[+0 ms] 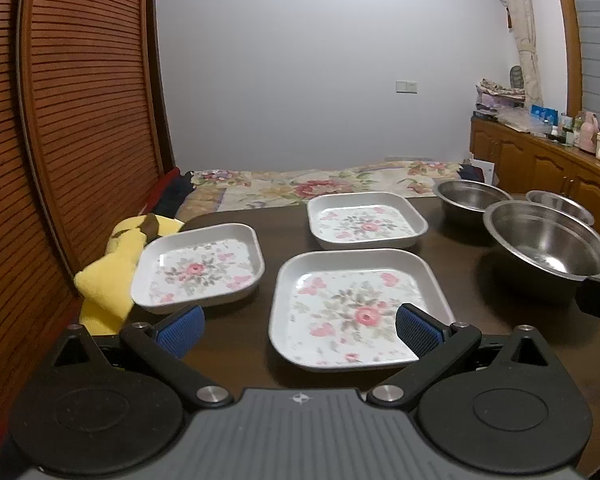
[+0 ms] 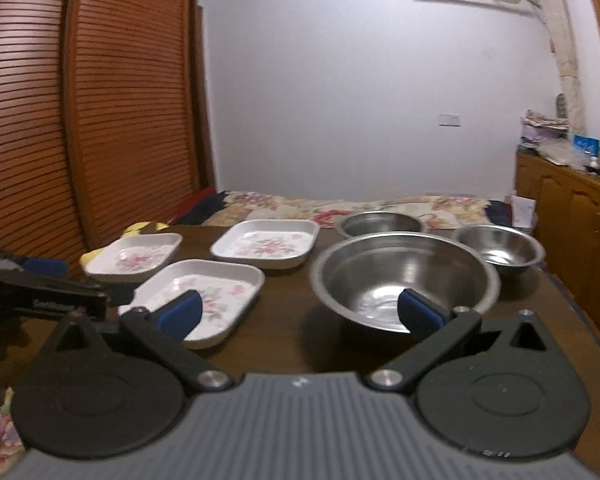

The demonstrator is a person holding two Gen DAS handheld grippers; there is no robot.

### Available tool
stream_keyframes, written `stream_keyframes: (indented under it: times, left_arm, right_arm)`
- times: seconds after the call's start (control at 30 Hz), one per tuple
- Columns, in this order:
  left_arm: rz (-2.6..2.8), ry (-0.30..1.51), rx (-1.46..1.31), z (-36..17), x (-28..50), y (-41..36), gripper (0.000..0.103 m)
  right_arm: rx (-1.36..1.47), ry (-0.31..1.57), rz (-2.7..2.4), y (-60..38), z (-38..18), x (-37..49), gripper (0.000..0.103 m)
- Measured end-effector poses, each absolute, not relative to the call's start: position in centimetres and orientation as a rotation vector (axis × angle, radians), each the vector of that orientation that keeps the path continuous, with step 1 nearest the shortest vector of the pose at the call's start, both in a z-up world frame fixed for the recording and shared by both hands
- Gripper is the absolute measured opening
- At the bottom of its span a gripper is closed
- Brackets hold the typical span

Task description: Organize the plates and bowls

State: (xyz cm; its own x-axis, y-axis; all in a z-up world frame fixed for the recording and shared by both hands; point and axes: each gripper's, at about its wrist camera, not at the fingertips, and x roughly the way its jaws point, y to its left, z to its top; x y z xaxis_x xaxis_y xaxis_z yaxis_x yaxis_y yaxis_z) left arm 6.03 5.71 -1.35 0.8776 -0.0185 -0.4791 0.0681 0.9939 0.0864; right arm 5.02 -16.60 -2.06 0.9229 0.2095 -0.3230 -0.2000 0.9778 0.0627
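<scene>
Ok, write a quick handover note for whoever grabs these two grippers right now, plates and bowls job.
Left gripper: open, empty, hovering by the nearest floral plate.
Right gripper: open, empty, facing the biggest steel bowl.
On the table: three floral plates lie apart, unstacked; the other two are and. Three steel bowls also stand apart; the smaller two are and.
Done: nothing stacked.
Left: stack plates together, nest bowls.
</scene>
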Motion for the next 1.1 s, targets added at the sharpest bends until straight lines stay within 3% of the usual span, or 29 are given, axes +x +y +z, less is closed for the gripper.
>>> stream_keyframes:
  times: [0.57, 0.8, 1.1]
  left_arm:
    - [-0.136, 0.493, 0.067, -1.9, 9.4, 9.6, 0.103]
    - [-0.171, 0.52, 0.034, -2.7, 10.9, 10.3, 0.092]
    - [-0.186, 0.564, 0.036, -4.5, 12.3, 10.2, 0.065]
  right_arm:
    - [-0.034, 0.425, 0.377, -10.9, -2.5, 8.7, 0.102]
    - [-0.051, 0.485, 0.401, -9.5, -3.2, 10.5, 0.075]
    - [-0.012, 0.569, 0.363, -9.6, -5.0, 12.7, 0.048]
